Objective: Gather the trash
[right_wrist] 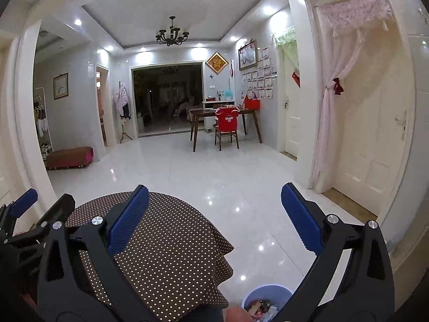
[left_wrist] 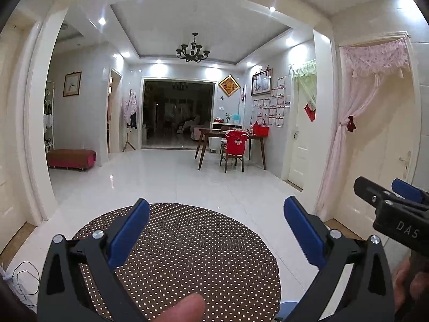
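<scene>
I hold my left tongs [left_wrist: 215, 212] level over the round worktop [left_wrist: 187, 255], spread wide with nothing between the blue pads [left_wrist: 128, 233]. The worktop wears a brown cloth with white dots, and the part I can see carries nothing. A fingertip [left_wrist: 187, 307] shows at the bottom edge of the left view.

My right tongs [right_wrist: 214, 201] are just as wide and hold nothing. They point past the worktop's right edge, out over the white tiled floor [right_wrist: 201, 166]. In the left view these tongs show at the far right; only part of them is in that view.

The trash [right_wrist: 261, 308] sits in a pale blue bin [right_wrist: 268, 293] on the floor, just beside the worktop's draped cloth and low between my right tongs' arms. It looks like crumpled papers and wrappers, some red and some white; I cannot tell the pieces apart. Part of my hand [right_wrist: 237, 314] is at the bin's near rim.

Farther off, a wooden dining table [right_wrist: 225, 114] stands against the right wall with a chair [right_wrist: 226, 128] draped in red cloth, well apart from me. A red bench [right_wrist: 69, 157] is by the left wall. A pink curtain [right_wrist: 337, 102] hangs tied back beside a cream door [right_wrist: 375, 147] on my right.
</scene>
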